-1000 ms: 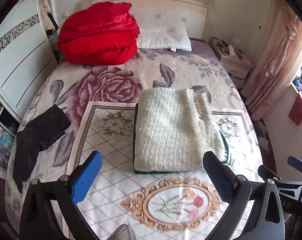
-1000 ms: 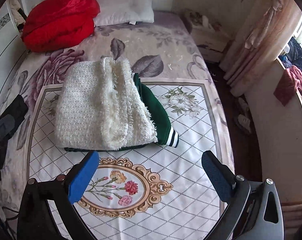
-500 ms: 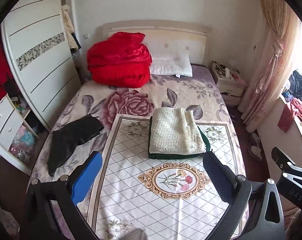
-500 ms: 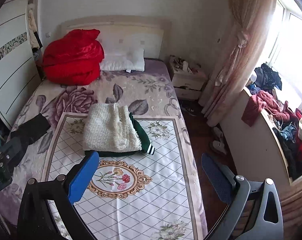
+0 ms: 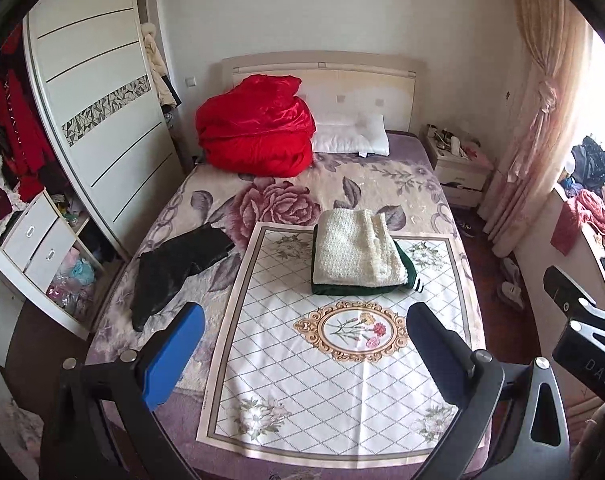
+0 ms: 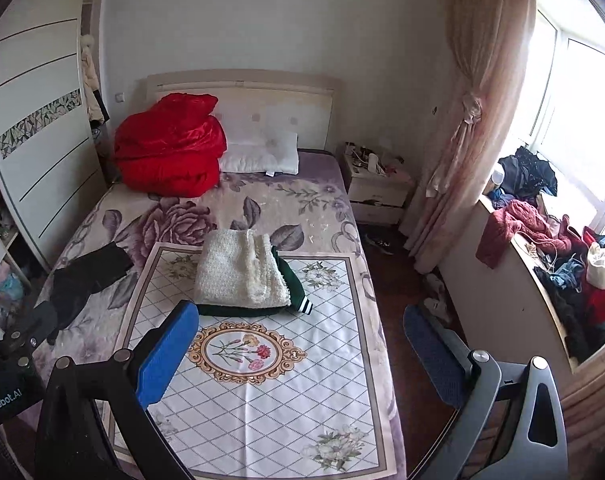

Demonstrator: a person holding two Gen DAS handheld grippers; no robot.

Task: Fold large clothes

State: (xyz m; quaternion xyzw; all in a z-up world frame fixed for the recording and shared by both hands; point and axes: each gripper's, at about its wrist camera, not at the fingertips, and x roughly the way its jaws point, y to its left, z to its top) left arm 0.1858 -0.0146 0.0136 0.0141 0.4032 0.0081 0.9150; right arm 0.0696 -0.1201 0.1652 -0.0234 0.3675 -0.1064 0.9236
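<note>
A folded cream knitted garment [image 5: 356, 247] [image 6: 240, 268] lies on top of a folded green garment [image 5: 406, 276] [image 6: 292, 280] on the white patterned cloth [image 5: 302, 360] [image 6: 262, 380] spread over the bed. A black garment [image 5: 174, 268] [image 6: 82, 276] lies unfolded on the bed's left side. My left gripper [image 5: 302, 344] hangs open and empty, well back from the stack, near the foot of the bed. Over the bed's right front corner my right gripper [image 6: 298, 340] also stands open with nothing in it.
A red quilt [image 5: 258, 132] and a white pillow [image 5: 354, 140] sit at the headboard. A wardrobe [image 5: 94, 120] stands left, a nightstand [image 5: 458, 168] and curtain [image 5: 542, 120] right. Clothes pile on the window ledge [image 6: 542, 248]. Floor runs along the bed's right side.
Both grippers have pulled far back and up from the folded stack, so the whole bed and room show. The stack lies as it did.
</note>
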